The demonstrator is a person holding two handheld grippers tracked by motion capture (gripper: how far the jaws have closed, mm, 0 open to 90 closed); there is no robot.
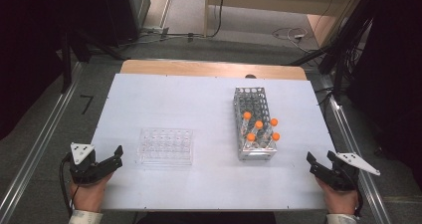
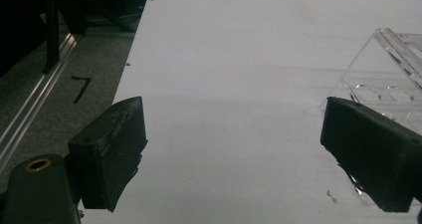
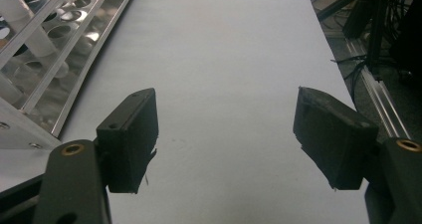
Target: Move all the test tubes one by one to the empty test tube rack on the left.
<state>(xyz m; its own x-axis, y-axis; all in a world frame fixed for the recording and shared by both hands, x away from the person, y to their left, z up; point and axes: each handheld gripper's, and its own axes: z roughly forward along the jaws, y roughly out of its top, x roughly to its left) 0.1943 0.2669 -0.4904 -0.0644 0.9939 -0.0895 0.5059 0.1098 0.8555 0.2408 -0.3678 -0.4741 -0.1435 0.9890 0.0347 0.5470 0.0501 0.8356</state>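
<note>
A metal tube rack (image 1: 255, 122) stands right of centre on the white table (image 1: 199, 99), holding several tubes with orange caps (image 1: 260, 129). A clear plastic rack (image 1: 165, 146) lies left of centre with its holes bare. My left gripper (image 1: 118, 157) rests near the table's front left corner, open, nothing between its jaws; the clear rack (image 2: 388, 84) is just beyond its right jaw. My right gripper (image 1: 321, 158) sits at the front right edge, open and holding nothing, with the metal rack (image 3: 54, 50) to its left.
A wooden strip (image 1: 214, 68) runs along the table's far edge. Aluminium rails (image 1: 30, 154) flank the table on both sides. Cables (image 1: 288, 34) lie on the floor beyond. Bare table surface lies between the two racks and in front of them.
</note>
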